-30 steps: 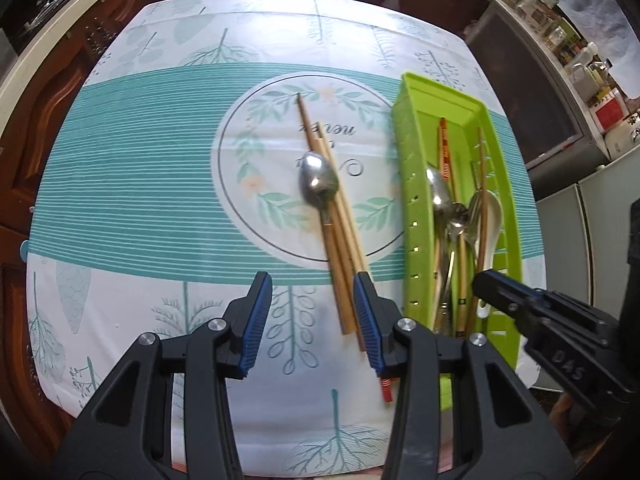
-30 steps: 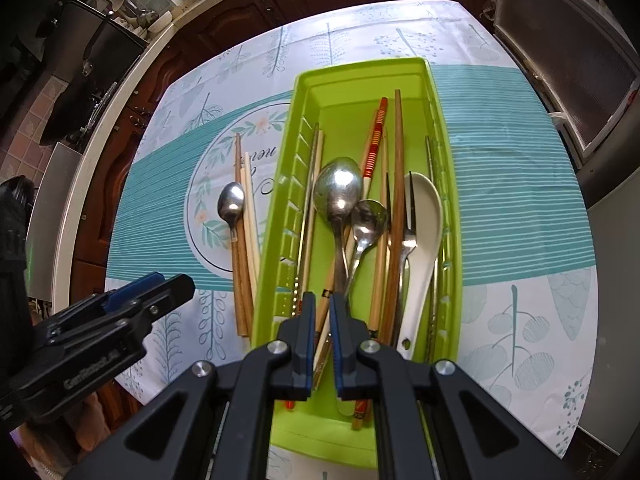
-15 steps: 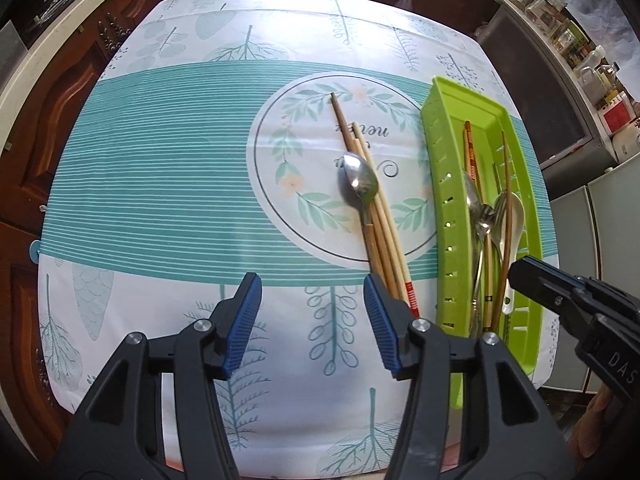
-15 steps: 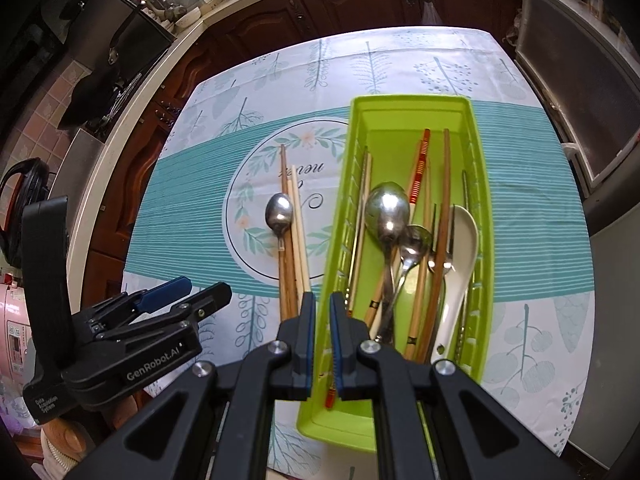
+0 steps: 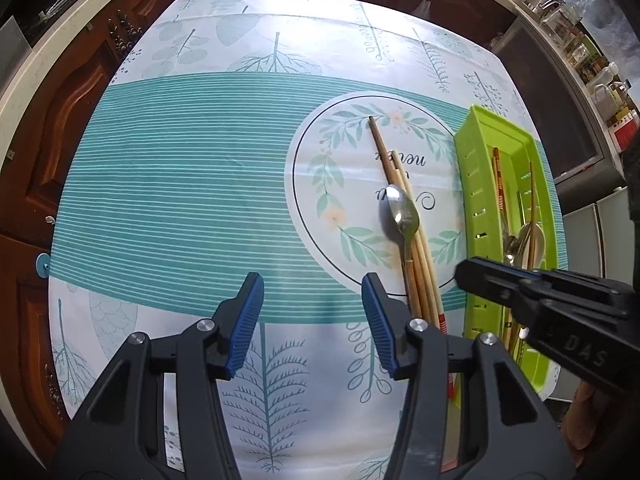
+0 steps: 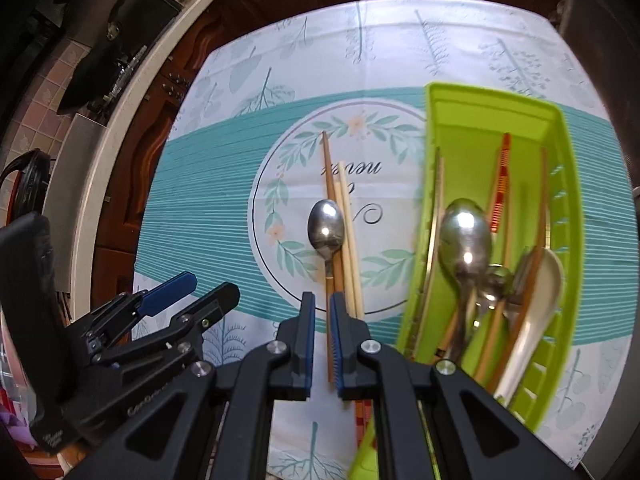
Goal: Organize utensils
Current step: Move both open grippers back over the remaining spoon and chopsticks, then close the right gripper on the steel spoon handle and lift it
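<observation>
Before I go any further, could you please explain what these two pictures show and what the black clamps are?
There is no robot arm here. A person holds a two-finger clamp tool in each hand, and a fisheye camera on each tool looks along its fingers. One picture is taken from the left gripper, the other from the right gripper.

Below them is a leaf-print tablecloth. On it lie wooden chopsticks and a metal spoon, beside a green tray that holds more spoons and chopsticks.

The left gripper's jaws are closing with nothing between them. The right gripper's jaws are shut, and it seems to hold nothing.
</observation>
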The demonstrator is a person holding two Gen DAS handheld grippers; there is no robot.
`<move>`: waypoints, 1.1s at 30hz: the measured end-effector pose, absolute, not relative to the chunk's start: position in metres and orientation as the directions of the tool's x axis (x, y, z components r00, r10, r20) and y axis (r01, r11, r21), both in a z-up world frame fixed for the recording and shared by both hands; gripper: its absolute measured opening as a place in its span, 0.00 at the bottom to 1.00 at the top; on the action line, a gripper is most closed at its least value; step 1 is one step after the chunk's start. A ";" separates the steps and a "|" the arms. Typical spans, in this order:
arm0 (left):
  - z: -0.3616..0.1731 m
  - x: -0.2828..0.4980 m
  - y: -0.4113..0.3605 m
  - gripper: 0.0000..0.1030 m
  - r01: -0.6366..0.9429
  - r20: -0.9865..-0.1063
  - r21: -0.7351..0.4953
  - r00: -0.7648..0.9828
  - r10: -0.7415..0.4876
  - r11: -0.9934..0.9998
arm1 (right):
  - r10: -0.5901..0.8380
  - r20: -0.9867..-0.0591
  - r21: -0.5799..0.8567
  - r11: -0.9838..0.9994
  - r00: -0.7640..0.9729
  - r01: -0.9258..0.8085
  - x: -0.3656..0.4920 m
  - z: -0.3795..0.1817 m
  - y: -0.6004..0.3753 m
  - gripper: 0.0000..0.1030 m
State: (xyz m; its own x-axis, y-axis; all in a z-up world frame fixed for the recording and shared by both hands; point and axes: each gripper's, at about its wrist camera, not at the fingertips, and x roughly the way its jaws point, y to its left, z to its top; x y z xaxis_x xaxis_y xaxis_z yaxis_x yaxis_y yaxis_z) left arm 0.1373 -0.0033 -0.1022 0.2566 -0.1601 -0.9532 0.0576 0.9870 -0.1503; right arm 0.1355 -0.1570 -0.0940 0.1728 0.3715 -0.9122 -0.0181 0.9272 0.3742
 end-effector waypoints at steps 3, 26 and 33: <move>-0.108 0.140 0.000 0.47 0.050 -0.957 -0.154 0.242 -0.161 0.987 | 0.367 -0.920 0.369 0.929 0.133 -0.015 0.143 -0.108 -0.147 0.07; -0.126 0.141 0.031 0.47 -0.014 -0.955 -0.207 0.219 -0.200 0.978 | 0.203 -0.978 0.201 0.979 0.051 -0.042 0.149 -0.142 -0.111 0.14; -0.127 0.139 0.045 0.47 -0.040 -0.954 -0.216 0.221 -0.202 0.976 | 0.054 -0.994 0.043 0.993 0.093 -0.114 0.146 -0.140 -0.081 0.17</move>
State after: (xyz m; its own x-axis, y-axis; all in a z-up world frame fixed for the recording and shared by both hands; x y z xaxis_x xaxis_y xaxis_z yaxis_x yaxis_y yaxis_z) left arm 0.1389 0.0450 -0.1275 0.2214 -0.2018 -0.9541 -0.0400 0.9756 -0.2157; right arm 0.1462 -0.0813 -0.1401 0.0930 0.0538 -0.9942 -0.1144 0.9925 0.0430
